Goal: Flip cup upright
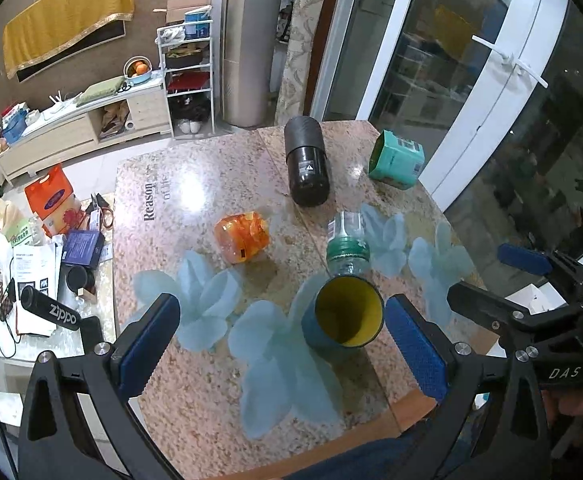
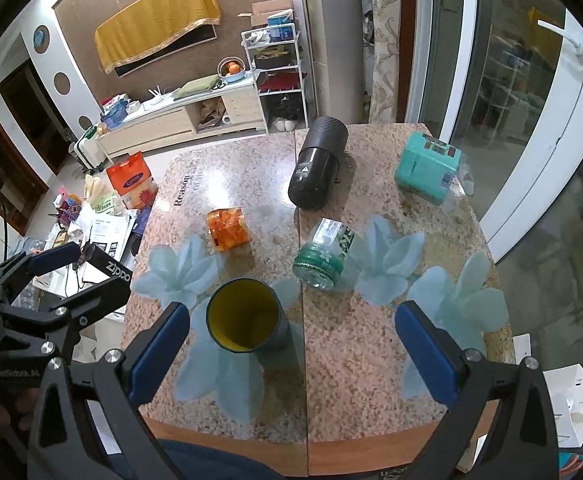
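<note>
Desk (image 1: 211, 184): speckled granite top, pale blue flower decals, wood trim at lower edge. Room: glass doors upper right of frame, cluttered low cabinet (image 1: 91, 120) upper left.

Desk contents: black cylinder (image 1: 306, 164) lying flat, teal box (image 1: 397, 160), orange jar (image 1: 243, 237), clear bottle (image 1: 347, 246) on side; bottle label illegible.

Cup (image 1: 345, 314): upright, mouth up, yellow interior, lower centre of left view; base hidden.

Left tongs (image 1: 283, 332): wide open, empty, cup between fingers, contact not determinable. Right tongs (image 2: 293, 350): wide open, empty, cup beside left finger.
</note>
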